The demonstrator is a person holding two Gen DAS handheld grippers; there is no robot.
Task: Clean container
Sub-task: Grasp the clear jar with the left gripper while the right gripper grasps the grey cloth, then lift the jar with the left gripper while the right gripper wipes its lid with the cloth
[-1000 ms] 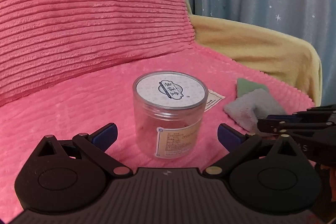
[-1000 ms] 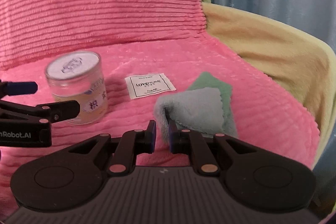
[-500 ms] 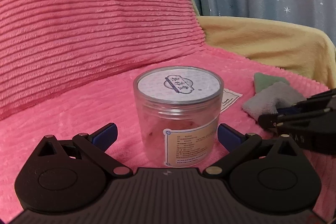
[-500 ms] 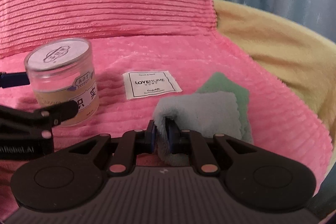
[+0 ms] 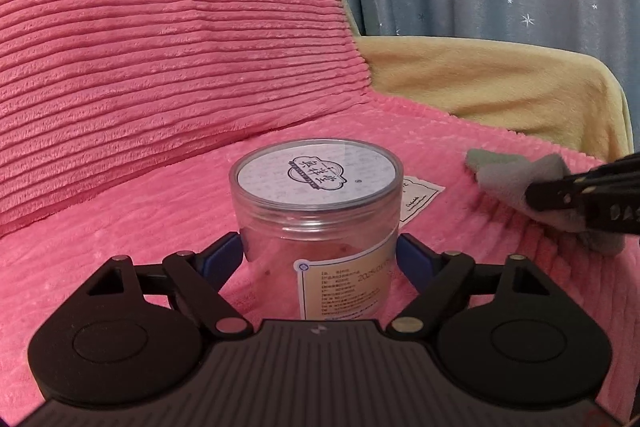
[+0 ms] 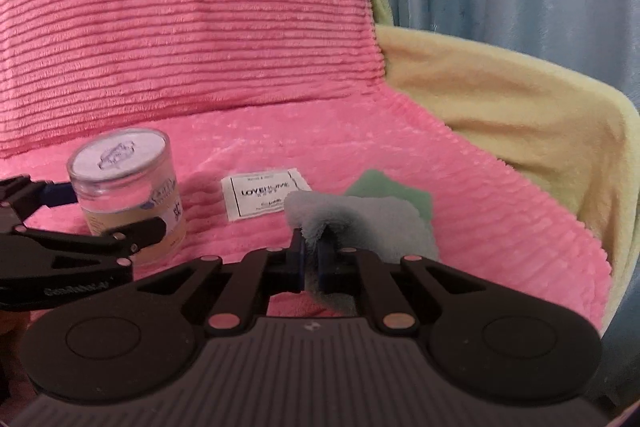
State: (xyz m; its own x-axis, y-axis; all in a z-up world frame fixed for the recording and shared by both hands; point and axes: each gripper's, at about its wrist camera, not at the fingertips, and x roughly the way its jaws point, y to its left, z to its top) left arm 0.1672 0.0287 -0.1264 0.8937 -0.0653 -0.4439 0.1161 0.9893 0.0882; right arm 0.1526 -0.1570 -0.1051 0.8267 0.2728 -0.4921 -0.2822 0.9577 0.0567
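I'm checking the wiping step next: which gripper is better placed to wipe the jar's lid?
Right. The right gripper already pinches the grey cloth, while the left gripper is closed around the jar, steadying it.

White fabric tag [image 6: 266, 194] lying on pink blanket [image 6: 360, 139] is showing "LOVEHOME" in black caps; smaller lines under it too blurry. Clear plastic jar [image 5: 316, 227]: lid sticker is carrying a cloud-shaped logo w/ Chinese chars, not legible; side label [image 5: 344, 287] is showing fine print, a date starting approx. "202", rest unreadable.
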